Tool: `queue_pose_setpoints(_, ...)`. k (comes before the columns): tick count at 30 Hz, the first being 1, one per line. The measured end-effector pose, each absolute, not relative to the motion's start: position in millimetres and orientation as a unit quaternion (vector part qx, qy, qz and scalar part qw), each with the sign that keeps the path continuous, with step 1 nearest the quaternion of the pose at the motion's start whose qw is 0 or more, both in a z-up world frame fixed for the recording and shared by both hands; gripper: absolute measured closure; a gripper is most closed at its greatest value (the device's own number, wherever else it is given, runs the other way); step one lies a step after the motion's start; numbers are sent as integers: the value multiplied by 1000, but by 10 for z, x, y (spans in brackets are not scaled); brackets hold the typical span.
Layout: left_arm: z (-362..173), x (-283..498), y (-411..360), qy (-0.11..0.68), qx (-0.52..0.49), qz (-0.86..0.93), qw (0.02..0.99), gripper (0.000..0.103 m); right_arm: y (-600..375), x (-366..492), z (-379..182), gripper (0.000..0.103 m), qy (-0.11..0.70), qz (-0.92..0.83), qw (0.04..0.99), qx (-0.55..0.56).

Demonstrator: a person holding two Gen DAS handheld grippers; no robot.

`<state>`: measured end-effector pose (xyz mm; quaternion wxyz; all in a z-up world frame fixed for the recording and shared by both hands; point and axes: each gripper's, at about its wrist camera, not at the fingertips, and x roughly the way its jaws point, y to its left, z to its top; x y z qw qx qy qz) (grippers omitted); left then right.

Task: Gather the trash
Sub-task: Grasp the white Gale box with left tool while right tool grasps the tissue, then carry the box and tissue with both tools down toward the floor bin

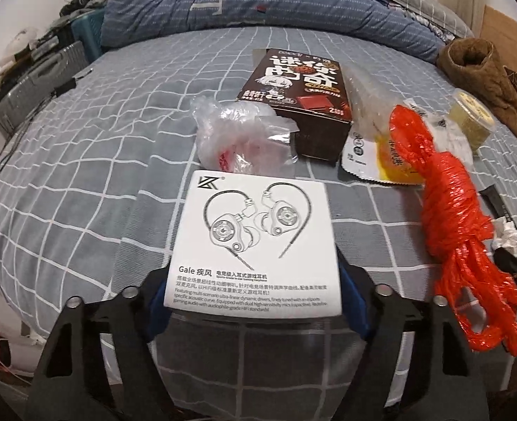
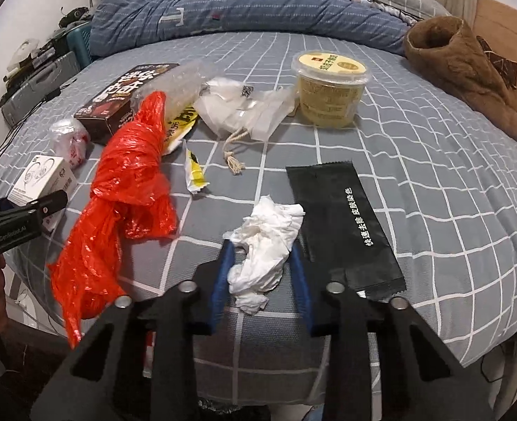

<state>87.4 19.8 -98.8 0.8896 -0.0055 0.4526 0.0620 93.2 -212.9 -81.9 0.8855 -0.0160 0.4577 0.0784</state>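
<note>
A: Notes, left to right, all placed off the red bag (image 2: 125,189). We have the left gripper (image 1: 254,273) at the white earphone box (image 1: 254,242), which sits just left of the red bag on the checked bedsheet (image 1: 83,161). Its blue fingers (image 1: 158,294) flank the box's near corners; contact looks likely, but we cannot tell if they truly press.

B: Agreed. Right of the red bag, our right gripper (image 2: 262,263) is closed on the crumpled tissue (image 2: 265,242), pinching its lower part, with the black sachet (image 2: 346,224) just beside.

A: Beyond the red bag: the clear bag (image 1: 237,137), brown carton (image 1: 297,98), yellow wrapper (image 2: 195,175), drawstring pouch (image 2: 244,112), and the yellow tub (image 2: 330,87) farthest right.

B: Risks. We judge the box may slip on lifting, since only its near edge is caught. The tissue is soft; it could tear or pull free. The right finger sits against the sachet and might drag it along.
</note>
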Motion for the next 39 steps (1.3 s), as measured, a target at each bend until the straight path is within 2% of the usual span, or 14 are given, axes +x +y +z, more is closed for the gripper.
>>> queue_pose_setpoints(6,-1003,870,205,451,-6,68,890,33,-2137,928,-821,84,455,77,887,-17)
queue_pose_setpoints(39,-493,585,105,417,-10,47,908,33,-2142,692,-262,85,420,70,904,-17)
